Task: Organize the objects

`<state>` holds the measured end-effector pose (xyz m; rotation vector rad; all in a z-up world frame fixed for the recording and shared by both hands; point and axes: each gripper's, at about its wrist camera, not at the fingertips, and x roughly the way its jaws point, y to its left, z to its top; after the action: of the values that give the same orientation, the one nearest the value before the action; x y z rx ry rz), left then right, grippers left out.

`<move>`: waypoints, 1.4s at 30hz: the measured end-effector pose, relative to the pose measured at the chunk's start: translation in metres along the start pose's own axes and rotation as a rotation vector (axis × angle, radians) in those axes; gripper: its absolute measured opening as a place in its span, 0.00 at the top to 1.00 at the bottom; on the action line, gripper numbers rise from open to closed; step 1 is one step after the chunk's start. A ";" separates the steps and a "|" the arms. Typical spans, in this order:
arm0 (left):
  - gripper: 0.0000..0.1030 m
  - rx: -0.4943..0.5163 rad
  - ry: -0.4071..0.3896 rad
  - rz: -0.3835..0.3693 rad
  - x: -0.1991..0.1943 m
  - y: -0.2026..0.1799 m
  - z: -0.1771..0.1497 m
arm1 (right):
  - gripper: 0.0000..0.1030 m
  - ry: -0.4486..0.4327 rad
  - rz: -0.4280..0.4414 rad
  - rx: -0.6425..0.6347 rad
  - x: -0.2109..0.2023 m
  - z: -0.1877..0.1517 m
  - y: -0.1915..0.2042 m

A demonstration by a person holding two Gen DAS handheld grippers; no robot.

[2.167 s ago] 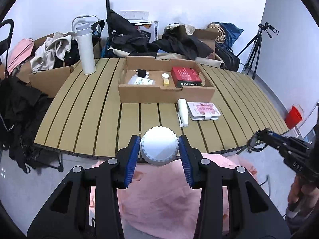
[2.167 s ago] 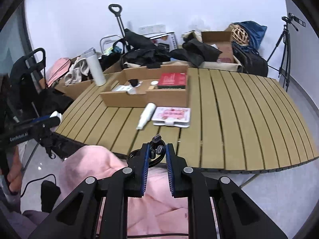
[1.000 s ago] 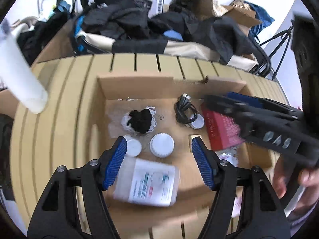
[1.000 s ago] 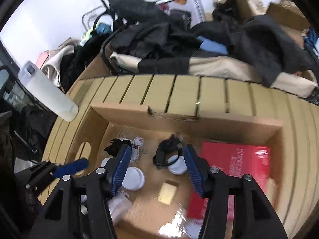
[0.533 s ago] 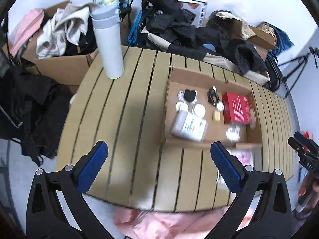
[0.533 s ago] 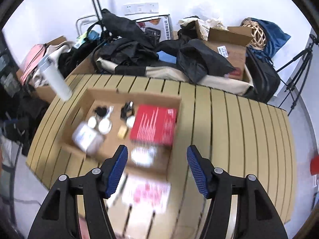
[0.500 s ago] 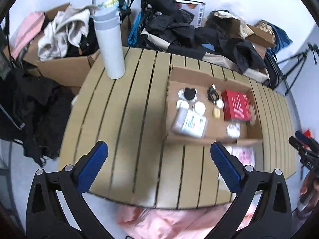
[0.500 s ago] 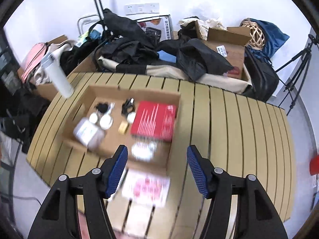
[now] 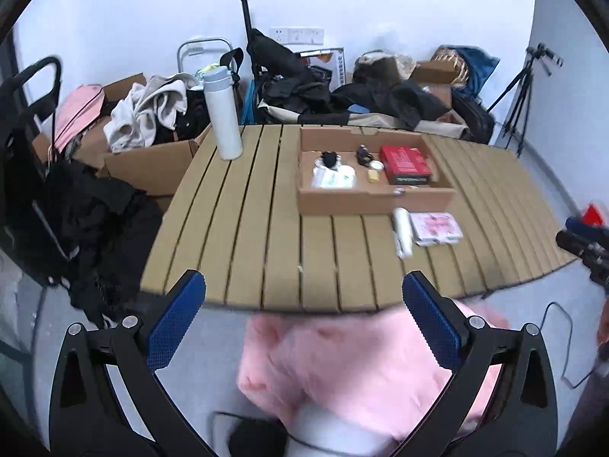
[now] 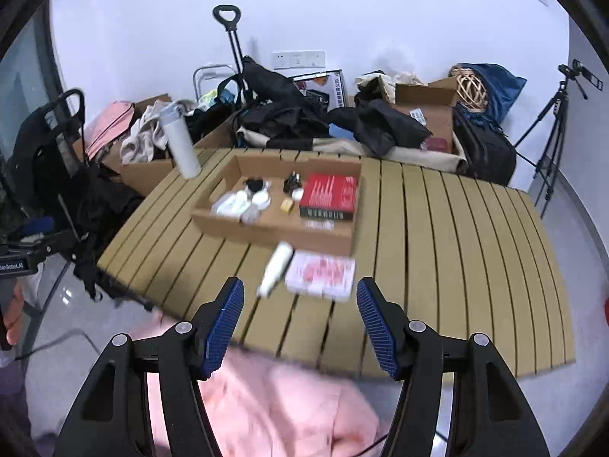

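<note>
both claws released: left claw [image 9: 304, 306], right claw [image 10: 300, 320], above table [image 10: 456, 247] edge.

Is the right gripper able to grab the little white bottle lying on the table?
Probably yes. The right gripper is open and empty, and the white bottle lies on bare slats just ahead, with nothing between them.

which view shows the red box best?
Right wrist. The red box sits larger there, with its top print and front edge visible inside the carton. Left wrist shows it smaller and farther off, but unobstructed.
</note>
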<state>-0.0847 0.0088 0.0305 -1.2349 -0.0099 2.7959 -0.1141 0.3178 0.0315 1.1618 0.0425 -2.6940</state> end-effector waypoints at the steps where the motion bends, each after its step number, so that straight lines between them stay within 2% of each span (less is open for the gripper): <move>1: 0.00 -0.018 -0.032 -0.026 -0.013 0.000 -0.013 | 0.36 -0.022 -0.005 0.000 -0.016 -0.019 0.005; 3: 0.00 -0.023 -0.114 -0.052 -0.036 -0.002 -0.041 | 0.32 -0.059 0.007 0.014 -0.036 -0.045 0.011; 4: 0.00 -0.020 -0.137 -0.040 -0.040 -0.003 -0.051 | 0.27 -0.088 0.019 0.044 -0.046 -0.061 0.014; 5: 0.00 -0.018 -0.136 -0.036 -0.039 -0.006 -0.061 | 0.21 -0.116 0.045 0.076 -0.052 -0.076 0.016; 7: 0.00 0.024 -0.066 -0.059 -0.027 -0.013 -0.066 | 0.21 -0.140 0.096 0.122 -0.052 -0.094 0.018; 9: 0.00 0.023 -0.047 -0.044 -0.021 -0.015 -0.066 | 0.21 -0.106 0.075 0.120 -0.044 -0.096 0.020; 11: 0.00 0.000 -0.063 -0.063 -0.022 -0.015 -0.065 | 0.21 -0.117 0.001 0.090 -0.044 -0.092 0.025; 13: 0.00 -0.001 -0.061 -0.071 -0.020 -0.015 -0.066 | 0.21 -0.148 0.001 0.063 -0.049 -0.090 0.030; 17: 0.00 0.011 -0.034 -0.044 -0.004 -0.017 -0.070 | 0.21 -0.139 0.000 0.077 -0.042 -0.094 0.029; 21: 0.00 0.013 0.016 -0.018 0.028 -0.019 -0.064 | 0.22 -0.062 0.010 0.084 -0.011 -0.100 0.022; 23: 0.00 0.017 0.033 -0.010 0.044 -0.022 -0.058 | 0.38 -0.025 0.033 0.099 0.004 -0.101 0.014; 26: 0.00 0.028 0.056 -0.037 0.069 -0.032 -0.046 | 0.38 0.003 0.021 0.119 0.022 -0.098 0.003; 29: 0.00 0.054 0.051 -0.096 0.099 -0.047 -0.035 | 0.38 0.022 0.023 0.141 0.040 -0.090 -0.008; 31: 0.03 0.085 0.085 -0.107 0.129 -0.060 -0.024 | 0.38 0.040 0.026 0.152 0.055 -0.083 -0.015; 33: 0.10 0.095 0.111 -0.136 0.150 -0.071 -0.015 | 0.39 0.055 0.031 0.161 0.069 -0.076 -0.022; 36: 0.11 0.109 0.130 -0.214 0.184 -0.092 0.001 | 0.39 0.075 0.016 0.161 0.092 -0.066 -0.033; 40: 0.12 0.148 0.172 -0.236 0.230 -0.119 0.016 | 0.39 0.107 0.018 0.170 0.126 -0.055 -0.050; 42: 0.22 0.167 0.197 -0.241 0.253 -0.132 0.021 | 0.39 0.125 0.008 0.179 0.140 -0.051 -0.058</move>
<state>-0.2599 0.1617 -0.1362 -1.3609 0.0804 2.4097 -0.1832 0.3554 -0.1081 1.3772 -0.1875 -2.6592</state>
